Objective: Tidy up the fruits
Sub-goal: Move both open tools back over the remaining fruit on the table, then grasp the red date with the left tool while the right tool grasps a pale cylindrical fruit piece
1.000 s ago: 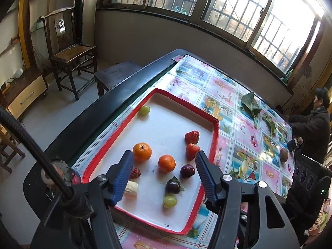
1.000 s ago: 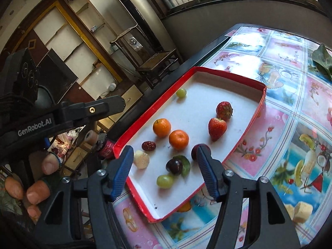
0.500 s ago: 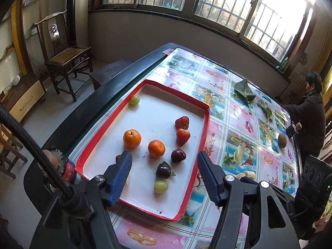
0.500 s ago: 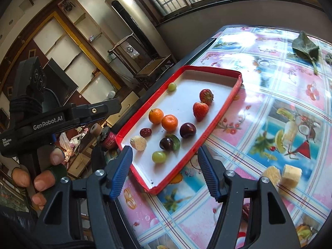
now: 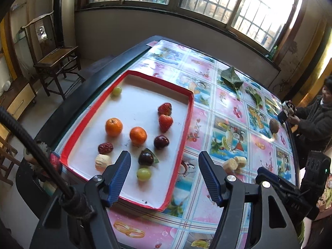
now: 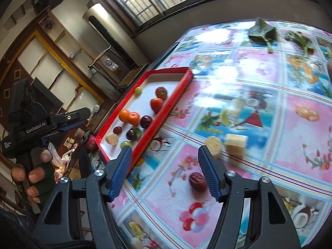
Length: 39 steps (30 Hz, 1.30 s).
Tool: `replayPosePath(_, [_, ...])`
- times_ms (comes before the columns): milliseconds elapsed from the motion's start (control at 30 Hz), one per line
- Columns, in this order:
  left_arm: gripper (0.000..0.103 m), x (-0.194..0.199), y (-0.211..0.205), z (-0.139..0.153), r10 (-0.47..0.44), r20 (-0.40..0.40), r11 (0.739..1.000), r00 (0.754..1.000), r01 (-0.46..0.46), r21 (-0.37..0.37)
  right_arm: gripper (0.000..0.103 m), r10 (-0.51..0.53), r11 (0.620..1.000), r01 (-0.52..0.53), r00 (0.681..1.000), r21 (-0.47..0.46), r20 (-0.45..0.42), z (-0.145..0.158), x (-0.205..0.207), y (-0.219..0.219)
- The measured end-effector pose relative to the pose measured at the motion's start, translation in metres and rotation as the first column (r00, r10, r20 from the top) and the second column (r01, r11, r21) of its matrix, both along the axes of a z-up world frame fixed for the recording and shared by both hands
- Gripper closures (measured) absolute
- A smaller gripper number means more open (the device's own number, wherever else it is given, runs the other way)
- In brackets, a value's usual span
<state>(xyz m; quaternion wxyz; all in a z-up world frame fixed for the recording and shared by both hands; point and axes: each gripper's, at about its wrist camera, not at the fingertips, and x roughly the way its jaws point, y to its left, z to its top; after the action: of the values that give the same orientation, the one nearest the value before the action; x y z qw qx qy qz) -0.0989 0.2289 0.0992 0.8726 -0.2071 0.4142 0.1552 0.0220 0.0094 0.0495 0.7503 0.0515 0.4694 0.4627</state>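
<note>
Left gripper (image 5: 164,174): jaws opening, empty, over tray (image 5: 72,137).
Right gripper (image 6: 165,173): jaws apart, empty, nearing date (image 6: 197,181), lower centre.

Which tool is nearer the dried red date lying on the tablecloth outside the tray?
Right. The right tool hangs just above the date, beside its right pad. The left tool is over the tray's near corner.

Bare tablecloth (image 6: 259,174) right of red-rimmed tray (image 6: 166,112), banana pieces (image 6: 226,144) ahead
</note>
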Motion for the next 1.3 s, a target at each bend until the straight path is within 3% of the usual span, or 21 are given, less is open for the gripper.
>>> replayPosePath(200, [0.035, 0.007, -0.039, -0.016, -0.119, -0.026, 0.992, 0.993, 0.118, -0.031, 0.036, -0.096, 0.995, 0.096, 0.995, -0.016, -0.003, -0.003, 0.011, -0.041])
replayPosePath(400, [0.035, 0.018, -0.091, -0.041, -0.26, -0.06, 0.965, 0.964, 0.258, -0.052, 0.036, -0.156, 0.987, 0.155, 0.988, -0.027, -0.011, -0.007, 0.02, -0.065])
replayPosePath(533, [0.035, 0.029, -0.115, -0.062, -0.307, -0.1, 0.951, 0.946, 0.302, -0.062, 0.036, -0.174, 0.984, 0.173, 0.985, -0.041, -0.007, -0.01, 0.022, -0.072])
replayPosePath(733, [0.035, 0.044, -0.134, -0.076, -0.345, -0.122, 0.938, 0.931, 0.341, -0.054, 0.036, -0.183, 0.98, 0.186, 0.982, -0.077, 0.041, -0.009, 0.022, -0.074])
replayPosePath(967, [0.037, 0.059, -0.127, -0.09, -0.326, -0.125, 0.945, 0.937, 0.323, -0.047, 0.036, -0.238, 0.967, 0.241, 0.97, -0.085, 0.049, -0.01, 0.032, -0.092])
replayPosePath(1133, [0.037, 0.064, -0.121, -0.096, -0.335, -0.12, 0.942, 0.935, 0.331, -0.053, 0.036, -0.205, 0.969, 0.216, 0.974, -0.123, 0.092, -0.012, 0.031, -0.077])
replayPosePath(1300, [0.04, 0.066, -0.123, -0.096, -0.357, -0.094, 0.934, 0.929, 0.353, -0.056, 0.044, -0.158, 0.969, 0.18, 0.978, -0.169, 0.134, -0.017, 0.033, -0.051])
